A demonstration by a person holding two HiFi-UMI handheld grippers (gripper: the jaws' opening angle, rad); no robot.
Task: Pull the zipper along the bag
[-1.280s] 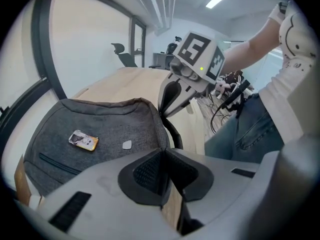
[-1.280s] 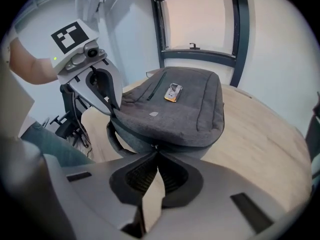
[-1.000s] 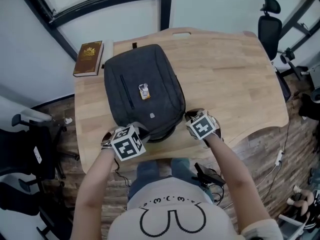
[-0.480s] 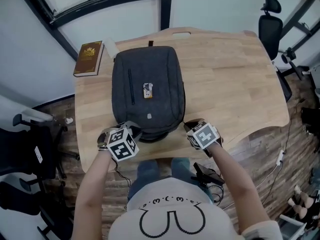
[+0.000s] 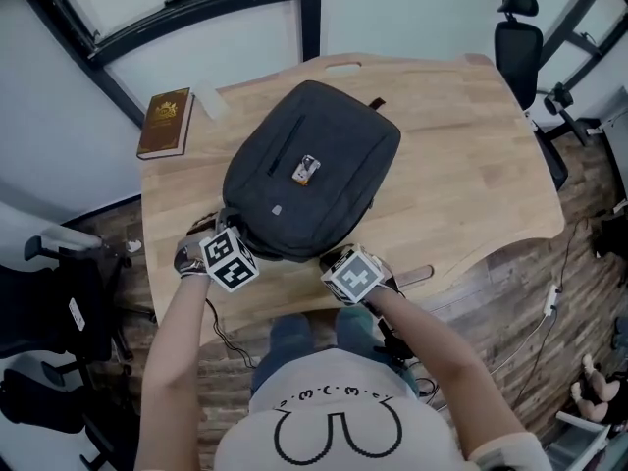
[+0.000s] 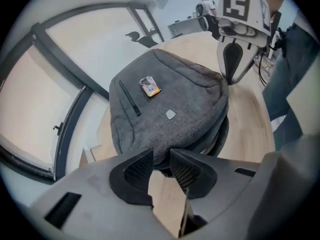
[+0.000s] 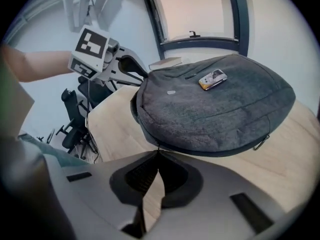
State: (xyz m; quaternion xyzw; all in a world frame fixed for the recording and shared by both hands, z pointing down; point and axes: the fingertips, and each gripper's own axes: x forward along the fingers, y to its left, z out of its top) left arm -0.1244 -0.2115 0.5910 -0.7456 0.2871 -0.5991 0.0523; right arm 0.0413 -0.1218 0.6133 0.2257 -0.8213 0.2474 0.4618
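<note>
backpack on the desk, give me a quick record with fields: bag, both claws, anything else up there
backpack: dark grey, lying flat with its front up on the wooden desk
tag: small, orange and white, on the bag's front
left claw: at the bag's near rim, jaws have just been opening, gap between the pads, pressing nothing
right claw: at the bag's near seam, jaws shut; a pinched zipper pull is too small to tell
book: brown, closed, far left corner in the head view, apart from the bag
</note>
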